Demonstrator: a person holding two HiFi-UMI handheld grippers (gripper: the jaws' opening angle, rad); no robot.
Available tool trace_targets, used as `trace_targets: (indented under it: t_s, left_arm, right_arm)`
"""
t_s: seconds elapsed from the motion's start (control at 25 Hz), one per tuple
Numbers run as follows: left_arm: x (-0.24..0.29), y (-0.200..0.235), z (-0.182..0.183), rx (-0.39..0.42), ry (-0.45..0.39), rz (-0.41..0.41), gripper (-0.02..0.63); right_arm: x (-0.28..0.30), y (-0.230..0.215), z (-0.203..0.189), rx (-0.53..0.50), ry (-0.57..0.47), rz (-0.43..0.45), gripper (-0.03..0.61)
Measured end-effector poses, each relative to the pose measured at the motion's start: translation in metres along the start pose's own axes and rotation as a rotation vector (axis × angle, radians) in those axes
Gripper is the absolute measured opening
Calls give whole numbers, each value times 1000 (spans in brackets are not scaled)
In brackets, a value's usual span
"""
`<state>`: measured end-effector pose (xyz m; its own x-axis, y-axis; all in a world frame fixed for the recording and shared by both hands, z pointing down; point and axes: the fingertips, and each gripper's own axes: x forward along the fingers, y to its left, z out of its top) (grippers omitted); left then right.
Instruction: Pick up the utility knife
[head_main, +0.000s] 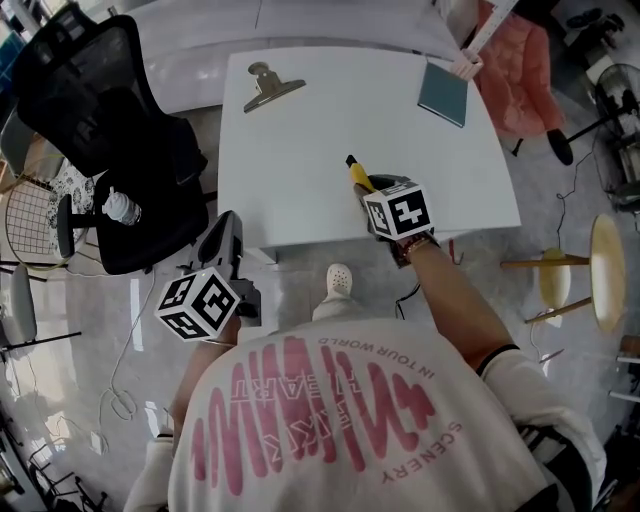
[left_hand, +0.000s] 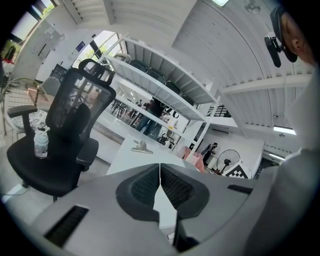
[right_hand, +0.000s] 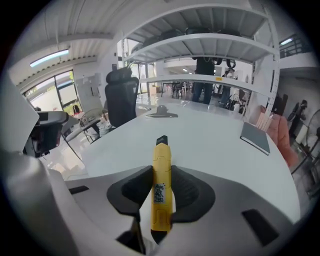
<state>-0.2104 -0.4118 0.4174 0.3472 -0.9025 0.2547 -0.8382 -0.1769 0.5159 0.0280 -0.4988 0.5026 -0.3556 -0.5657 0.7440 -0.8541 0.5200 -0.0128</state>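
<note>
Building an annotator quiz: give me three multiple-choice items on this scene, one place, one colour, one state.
1. Where on the table lies the binder clip? A near edge; B far right; C far left.
2. The utility knife has a body that is: A red; B yellow; C green.
3. The left gripper is: A shut, empty; B wide open; C shut on the binder clip.
Key: C, head view shows it far left; B, yellow in the right gripper; A, its pads meet with nothing between.
</note>
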Motion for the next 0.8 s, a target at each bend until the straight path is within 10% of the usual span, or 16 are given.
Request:
trace_targets:
  t_s: [0.8]
  left_arm:
    - [19, -19, 25, 31, -40, -63, 25]
  right_arm:
    - [-56, -13, 46, 172, -326, -38, 130]
